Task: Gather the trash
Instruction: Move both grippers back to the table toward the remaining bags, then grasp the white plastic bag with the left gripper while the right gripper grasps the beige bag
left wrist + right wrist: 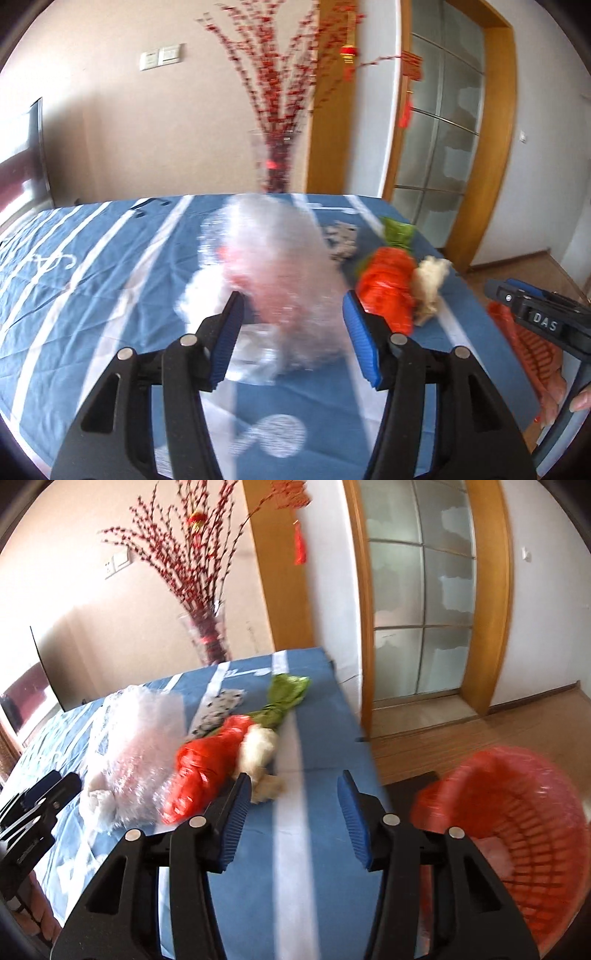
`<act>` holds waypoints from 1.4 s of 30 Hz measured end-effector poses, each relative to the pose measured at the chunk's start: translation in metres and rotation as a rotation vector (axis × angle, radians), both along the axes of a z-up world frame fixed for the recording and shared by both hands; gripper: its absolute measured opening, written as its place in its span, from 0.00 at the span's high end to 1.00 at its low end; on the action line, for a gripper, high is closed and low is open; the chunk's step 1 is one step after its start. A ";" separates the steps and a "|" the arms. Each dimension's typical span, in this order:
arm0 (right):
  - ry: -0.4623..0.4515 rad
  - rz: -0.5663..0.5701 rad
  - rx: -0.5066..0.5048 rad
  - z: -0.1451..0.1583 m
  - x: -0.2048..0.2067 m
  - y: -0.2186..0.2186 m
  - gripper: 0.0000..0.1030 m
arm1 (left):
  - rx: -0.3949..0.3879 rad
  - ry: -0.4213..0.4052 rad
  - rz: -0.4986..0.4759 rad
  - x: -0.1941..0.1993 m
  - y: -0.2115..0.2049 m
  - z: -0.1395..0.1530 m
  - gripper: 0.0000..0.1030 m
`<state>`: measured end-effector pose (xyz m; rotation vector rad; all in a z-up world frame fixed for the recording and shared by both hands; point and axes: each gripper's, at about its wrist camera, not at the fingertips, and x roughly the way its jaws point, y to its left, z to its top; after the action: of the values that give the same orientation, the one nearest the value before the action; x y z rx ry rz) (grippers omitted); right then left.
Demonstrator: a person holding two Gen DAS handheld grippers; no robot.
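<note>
Red plastic lattice basket [517,834]: on the floor off the desk edge, to the right of the right hand-held gripper [293,805]. It is lined with a thin pinkish film; a pale scrap appears to lie inside, too blurred to identify. The left wrist view catches only a sliver of this basket [524,347] at its right margin.

Clear glass vase [274,162]: beyond the far desk edge, holding red-budded branches.

Trash: all of it lies on the blue, white-striped cloth covering the desk [317,738]. A clear crumpled plastic bag [280,266] with pinkish contents lies directly ahead of the left hand-held gripper [293,325], in line with the gap between its jaws; no pad visibly presses on it. To the right of it lie a crumpled red plastic bag [388,284], a cream wad of tissue [430,284], a green wrapper [400,232] and a spotted grey scrap [343,240].

Left hand-held gripper: jaws apart. Right hand-held gripper: jaws apart, with only bare cloth between them; the red bag and tissue sit just ahead to its left.

Only the right wrist view shows the wooden floor.
</note>
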<state>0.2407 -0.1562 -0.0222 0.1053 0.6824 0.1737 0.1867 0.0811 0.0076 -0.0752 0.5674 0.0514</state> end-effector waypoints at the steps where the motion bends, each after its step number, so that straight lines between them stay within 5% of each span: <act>1: 0.008 0.002 0.003 -0.002 0.005 0.005 0.56 | -0.005 0.002 0.012 -0.001 0.008 -0.001 0.46; 12: 0.111 0.000 -0.009 -0.033 0.052 0.037 0.65 | -0.023 0.027 0.097 0.004 0.056 -0.011 0.46; 21: 0.120 0.002 -0.060 -0.043 0.048 0.043 0.89 | -0.027 0.072 0.134 0.006 0.072 -0.027 0.46; 33: 0.097 -0.007 -0.058 -0.031 0.035 0.025 0.89 | -0.124 0.169 0.118 0.028 0.075 -0.047 0.47; 37: 0.100 -0.001 -0.061 -0.033 0.035 0.025 0.89 | -0.097 0.180 0.112 0.039 0.066 -0.049 0.47; 42: 0.093 0.007 -0.069 -0.030 0.033 0.028 0.89 | -0.106 0.243 0.115 0.056 0.066 -0.058 0.57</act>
<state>0.2738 -0.1286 -0.0527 0.0454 0.7805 0.1528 0.2427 0.1472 -0.0501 -0.2065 0.8081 0.1443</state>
